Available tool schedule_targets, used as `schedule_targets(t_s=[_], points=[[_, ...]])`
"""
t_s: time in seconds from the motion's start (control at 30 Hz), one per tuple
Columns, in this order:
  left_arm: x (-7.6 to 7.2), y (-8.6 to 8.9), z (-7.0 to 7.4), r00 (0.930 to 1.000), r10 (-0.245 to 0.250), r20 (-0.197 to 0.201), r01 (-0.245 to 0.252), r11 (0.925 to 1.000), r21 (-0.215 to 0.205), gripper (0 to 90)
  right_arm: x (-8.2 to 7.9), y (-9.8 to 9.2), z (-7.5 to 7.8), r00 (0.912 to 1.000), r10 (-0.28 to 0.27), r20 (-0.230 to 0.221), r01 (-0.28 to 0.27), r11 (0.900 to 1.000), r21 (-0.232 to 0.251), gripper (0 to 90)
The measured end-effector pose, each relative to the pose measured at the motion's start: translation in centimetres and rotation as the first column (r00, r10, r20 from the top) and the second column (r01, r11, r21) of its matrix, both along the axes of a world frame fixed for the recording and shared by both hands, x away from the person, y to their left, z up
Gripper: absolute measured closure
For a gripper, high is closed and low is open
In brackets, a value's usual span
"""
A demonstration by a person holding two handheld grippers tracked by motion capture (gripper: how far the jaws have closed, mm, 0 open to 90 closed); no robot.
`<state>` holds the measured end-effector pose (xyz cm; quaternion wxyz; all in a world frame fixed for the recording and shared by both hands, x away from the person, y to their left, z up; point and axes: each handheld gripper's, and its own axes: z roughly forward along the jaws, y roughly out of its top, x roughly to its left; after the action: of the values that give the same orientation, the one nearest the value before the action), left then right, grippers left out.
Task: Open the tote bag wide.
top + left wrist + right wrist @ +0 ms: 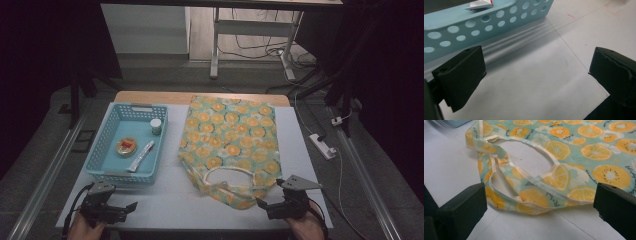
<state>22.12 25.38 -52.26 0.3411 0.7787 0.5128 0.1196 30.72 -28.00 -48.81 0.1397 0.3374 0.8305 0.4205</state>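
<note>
A flat tote bag printed with orange and kiwi slices lies right of centre, its cream handles toward me. My right gripper rests open at the bag's near edge. In the right gripper view the bag and a looped handle lie just ahead of the gripper, whose jaws stand wide apart. My left gripper stands open and holds nothing on the bare table, just in front of a light blue basket. The left gripper view has the gripper facing the basket's perforated wall.
Inside the basket lie a small white bottle with a green cap, a round yellow and red tin and a white tube. The white table has bare room between the grippers. A power strip lies on the floor to the right.
</note>
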Motion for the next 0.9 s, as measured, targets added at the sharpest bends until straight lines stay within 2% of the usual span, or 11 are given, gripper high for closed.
schedule_targets(t_s=[0.2,0.4,0.57,0.9], points=[[0.0,0.1,0.0,1.0000,0.000,0.001,0.000,1.0000,-0.007,0.7,0.1,0.6,0.1,1.0000,0.005,-0.003,-0.005,1.000,-0.006,0.0],[0.0,0.1,0.0,1.0000,-0.003,0.001,0.003,0.9999,-0.013,0.7,0.5,1.2,0.1,0.9993,0.025,-0.027,-0.025,1.000,0.002,0.0],[0.0,0.2,0.0,1.0000,-0.003,-0.001,0.003,0.9998,-0.019,0.7,0.8,1.8,0.4,0.9989,0.044,-0.015,-0.044,0.999,0.008,0.0],[0.1,0.2,0.0,1.0000,-0.005,-0.006,0.005,0.9998,-0.020,0.7,1.8,3.2,0.4,0.9973,0.066,-0.031,-0.067,0.998,-0.002,0.0]])
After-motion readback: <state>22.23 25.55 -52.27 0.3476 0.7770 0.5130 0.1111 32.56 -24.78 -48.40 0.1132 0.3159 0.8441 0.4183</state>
